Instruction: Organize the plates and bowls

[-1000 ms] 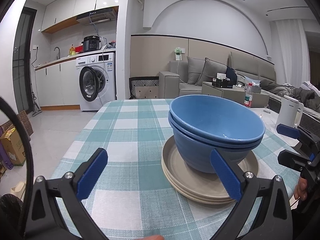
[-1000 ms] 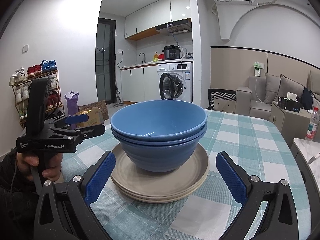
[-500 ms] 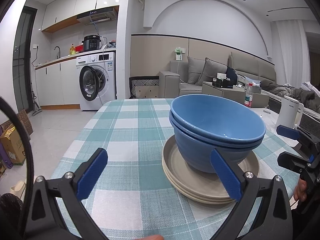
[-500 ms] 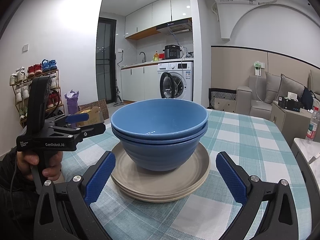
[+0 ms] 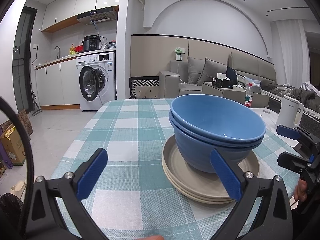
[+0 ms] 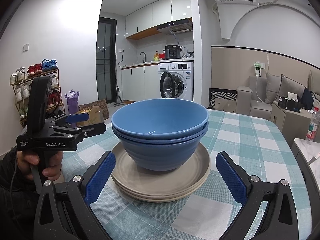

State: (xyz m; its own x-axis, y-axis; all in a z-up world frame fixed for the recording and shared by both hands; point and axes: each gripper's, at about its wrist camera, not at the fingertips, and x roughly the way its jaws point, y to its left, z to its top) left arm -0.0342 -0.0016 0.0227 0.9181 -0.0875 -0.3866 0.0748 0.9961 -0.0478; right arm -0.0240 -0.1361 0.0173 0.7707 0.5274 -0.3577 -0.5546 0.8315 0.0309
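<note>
Blue bowls [image 6: 160, 132], two of them nested, sit upright on a short stack of beige plates [image 6: 160, 182] on the checked surface [image 6: 250, 140]. Treat all of it as stiff and breakable (it looks like glazed ceramic or hard plastic, and you cannot tell which from here), with smooth rims that could slide between the ribbed pads. The whole pile would likely be heavy for one pinch, so your safer hold is on a single rim: one finger inside the top bowl and one outside, or the near lip of the plates where it juts past the bowl's foot. The bowls are only resting inside each other, so lifting the lower one would carry the upper along loosely.

Your right gripper [image 6: 166, 178] is spread wide and holds nothing; the pile stands just beyond it, centred between the two fingers, with the plates' near edge dipping between the tips. Your left gripper [image 5: 160, 176] is likewise spread and empty, but offset: the pile lies to its right, behind its right finger, with bare cloth ahead of its middle. Seen from the right wrist, the left gripper [image 6: 80, 124] hangs near the pile's left side, not touching it.
</note>
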